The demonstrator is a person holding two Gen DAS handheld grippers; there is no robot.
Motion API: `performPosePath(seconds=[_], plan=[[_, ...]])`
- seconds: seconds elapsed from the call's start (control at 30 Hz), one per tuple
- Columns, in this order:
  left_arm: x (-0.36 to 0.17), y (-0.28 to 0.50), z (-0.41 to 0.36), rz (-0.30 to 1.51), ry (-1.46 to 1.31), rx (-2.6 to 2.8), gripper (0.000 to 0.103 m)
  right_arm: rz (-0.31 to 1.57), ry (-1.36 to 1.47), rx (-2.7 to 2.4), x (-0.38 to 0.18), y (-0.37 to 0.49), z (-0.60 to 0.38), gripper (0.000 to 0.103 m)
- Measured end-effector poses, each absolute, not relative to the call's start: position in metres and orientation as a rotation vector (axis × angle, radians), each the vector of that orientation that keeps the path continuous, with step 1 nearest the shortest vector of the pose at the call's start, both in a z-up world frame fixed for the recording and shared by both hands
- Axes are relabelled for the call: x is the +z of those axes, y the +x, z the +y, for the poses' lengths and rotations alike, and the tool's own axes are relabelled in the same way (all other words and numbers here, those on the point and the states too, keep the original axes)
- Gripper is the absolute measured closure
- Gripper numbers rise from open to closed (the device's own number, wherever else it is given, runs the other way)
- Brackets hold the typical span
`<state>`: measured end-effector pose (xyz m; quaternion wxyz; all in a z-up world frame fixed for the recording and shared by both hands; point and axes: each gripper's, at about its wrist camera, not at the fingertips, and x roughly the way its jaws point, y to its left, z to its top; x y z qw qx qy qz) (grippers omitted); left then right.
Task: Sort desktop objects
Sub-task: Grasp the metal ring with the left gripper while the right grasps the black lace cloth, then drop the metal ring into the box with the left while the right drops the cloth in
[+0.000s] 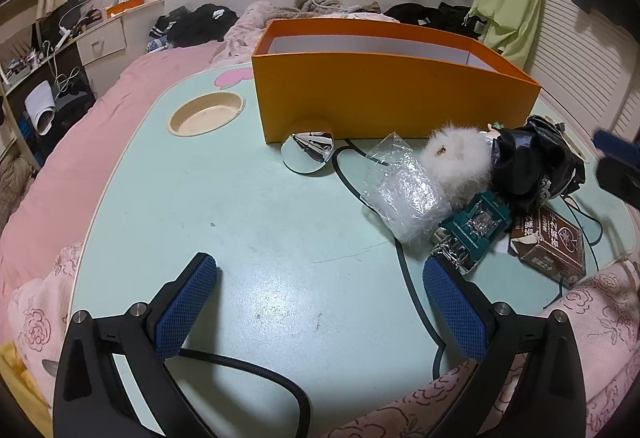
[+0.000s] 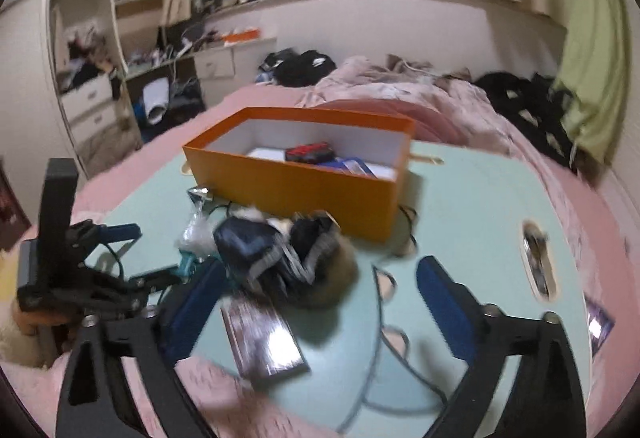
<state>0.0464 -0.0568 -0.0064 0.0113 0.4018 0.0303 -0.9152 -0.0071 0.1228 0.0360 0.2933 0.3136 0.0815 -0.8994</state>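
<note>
Two blue-padded grippers are at work over the pale green lap table (image 1: 248, 222). Left gripper (image 1: 320, 278) has its jaws spread wide with nothing between them, only bare tabletop and a black cable (image 1: 404, 270). Just ahead to its right lie a crinkled clear plastic bag (image 1: 404, 193), a green circuit-board gadget (image 1: 476, 230) and a brown printed carton (image 1: 554, 246). Right gripper (image 2: 320, 278) is blurred, jaws wide apart and gripping nothing; a black shiny bundle with fur trim (image 2: 288, 258) lies between its fingers. Beyond both stands the orange cardboard box (image 2: 304, 189), holding a red-and-black item (image 2: 310, 151).
</note>
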Motion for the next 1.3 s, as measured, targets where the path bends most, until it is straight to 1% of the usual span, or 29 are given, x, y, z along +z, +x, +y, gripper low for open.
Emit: performPosePath(seconds=[0.1,0.13,0.17,0.2,0.27,0.37,0.43,0.5,0.57,0.63,0.67,0.7,0.73,0.77,0.83,0.87,0.93,1.03,1.1,1.3], plan=[[-0.006,0.046,-0.057,0.094,1.254,-2.857,0.000,0.257,0.923,-2.347,0.025,-0.023,0.098,0.005],[-0.006,0.046,-0.058,0.095,1.254,-2.859,0.000,0.296,0.943,-2.348,0.020,-0.024,0.092,0.023],[-0.006,0.046,-0.058,0.094,1.252,-2.858,0.000,0.300,0.953,-2.338,0.016,-0.024,0.091,0.047],[-0.006,0.046,-0.058,0.095,1.251,-2.854,0.000,0.274,0.943,-2.336,0.016,-0.021,0.094,0.048],[-0.004,0.047,-0.061,0.112,1.254,-2.844,0.000,0.217,0.884,-2.371,0.022,-0.014,0.108,0.055],[0.007,0.050,-0.074,0.251,1.230,-2.883,0.000,0.087,0.782,-2.408,0.032,-0.002,0.134,0.059],[0.025,0.047,-0.086,0.331,1.150,-2.902,0.000,0.013,0.736,-2.431,0.037,0.003,0.150,0.059],[0.034,0.037,-0.093,0.330,1.123,-2.898,0.000,-0.024,0.722,-2.449,0.040,0.003,0.158,0.060],[0.035,0.011,-0.094,0.284,1.174,-2.883,0.005,-0.030,0.730,-2.446,0.040,0.002,0.159,0.060],[0.027,-0.010,-0.093,0.258,1.242,-2.848,0.020,-0.018,0.746,-2.439,0.039,0.001,0.156,0.060],[0.022,-0.019,-0.091,0.256,1.278,-2.834,0.023,-0.010,0.751,-2.435,0.039,0.000,0.155,0.060],[0.015,-0.030,-0.090,0.264,1.315,-2.824,0.029,-0.004,0.752,-2.433,0.039,0.001,0.154,0.060],[0.011,-0.032,-0.089,0.268,1.332,-2.820,0.037,0.003,0.751,-2.432,0.039,0.001,0.153,0.060],[0.006,-0.037,-0.088,0.274,1.360,-2.815,0.041,0.008,0.751,-2.431,0.040,0.001,0.152,0.060],[0.006,-0.039,-0.082,0.196,1.329,-2.817,0.065,0.019,0.752,-2.433,0.039,0.002,0.151,0.060],[0.007,-0.038,-0.081,0.187,1.321,-2.822,0.065,0.023,0.754,-2.434,0.038,0.002,0.151,0.060],[0.011,-0.033,-0.081,0.228,1.323,-2.863,0.065,0.024,0.761,-2.433,0.036,0.002,0.151,0.060],[0.015,-0.023,-0.079,0.195,1.295,-2.889,0.065,0.027,0.773,-2.432,0.035,-0.001,0.151,0.060],[0.019,-0.019,-0.080,0.215,1.283,-2.909,0.065,0.037,0.780,-2.430,0.036,-0.004,0.150,0.060],[0.058,-0.010,-0.081,0.260,1.176,-3.000,0.065,0.053,0.758,-2.430,0.062,-0.027,0.136,0.060]])
